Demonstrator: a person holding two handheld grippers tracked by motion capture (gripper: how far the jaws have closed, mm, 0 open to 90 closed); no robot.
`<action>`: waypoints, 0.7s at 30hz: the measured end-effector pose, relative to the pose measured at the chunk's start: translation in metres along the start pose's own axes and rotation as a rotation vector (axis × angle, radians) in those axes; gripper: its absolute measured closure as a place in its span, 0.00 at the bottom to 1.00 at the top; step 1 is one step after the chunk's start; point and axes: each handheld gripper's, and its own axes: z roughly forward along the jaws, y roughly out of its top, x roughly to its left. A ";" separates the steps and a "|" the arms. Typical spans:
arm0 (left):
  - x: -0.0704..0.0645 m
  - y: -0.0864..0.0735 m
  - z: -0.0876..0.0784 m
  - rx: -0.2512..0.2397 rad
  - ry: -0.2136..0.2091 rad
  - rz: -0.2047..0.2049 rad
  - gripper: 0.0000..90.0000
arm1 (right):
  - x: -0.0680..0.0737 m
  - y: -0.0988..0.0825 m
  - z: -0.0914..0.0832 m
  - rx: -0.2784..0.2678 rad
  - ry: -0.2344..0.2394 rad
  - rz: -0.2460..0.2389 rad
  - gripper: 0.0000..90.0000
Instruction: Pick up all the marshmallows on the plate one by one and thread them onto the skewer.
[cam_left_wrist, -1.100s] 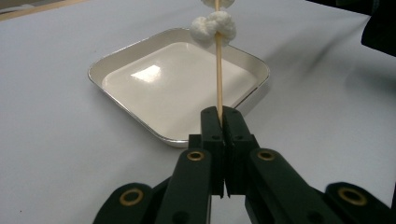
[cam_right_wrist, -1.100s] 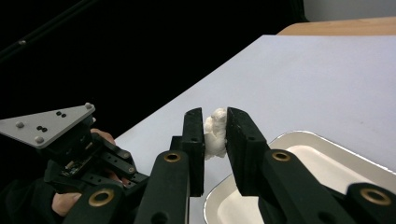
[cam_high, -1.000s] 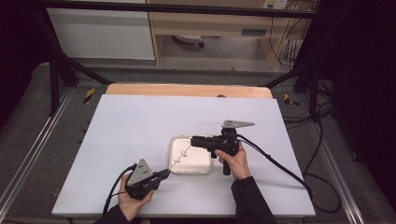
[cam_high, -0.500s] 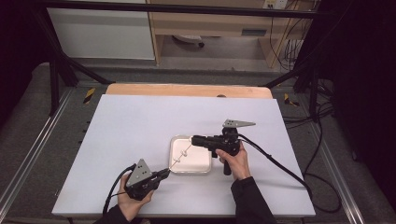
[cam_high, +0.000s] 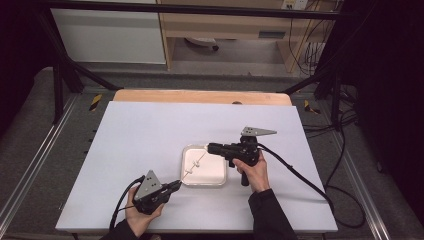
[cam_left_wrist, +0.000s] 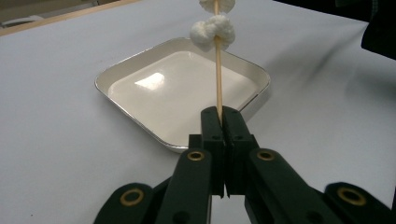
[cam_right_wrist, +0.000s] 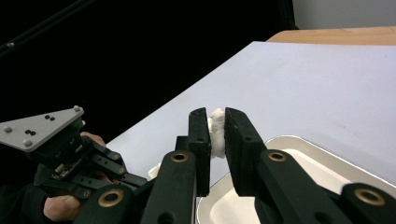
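Observation:
My left gripper (cam_high: 176, 185) lies near the table's front edge, shut on the lower end of a thin wooden skewer (cam_left_wrist: 217, 79). The skewer slants up over a white square tray (cam_high: 214, 174). A white marshmallow (cam_left_wrist: 212, 30) is threaded on it, and a second one (cam_left_wrist: 217, 3) sits higher, cut off by the frame's top. My right gripper (cam_high: 210, 148) reaches in from the right above the tray's far edge. In the right gripper view its jaws (cam_right_wrist: 216, 116) press on a white marshmallow (cam_right_wrist: 216, 133) at the skewer's upper end.
The tray (cam_left_wrist: 159, 98) holds nothing inside. The white table top (cam_high: 150, 135) stretches wide to the left and back, with a wooden strip (cam_high: 200, 96) along its far edge. Black cables (cam_high: 300, 180) trail off to the right.

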 end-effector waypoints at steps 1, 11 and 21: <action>0.000 0.000 0.000 -0.001 -0.001 0.000 0.99 | 0.000 0.000 0.000 0.002 -0.002 -0.005 0.90; -0.001 0.000 0.000 -0.001 -0.009 0.008 0.99 | 0.000 -0.004 0.003 0.044 0.007 -0.040 0.90; -0.002 0.002 0.005 0.074 -0.006 -0.002 0.99 | 0.002 -0.008 0.005 0.087 0.021 -0.081 0.90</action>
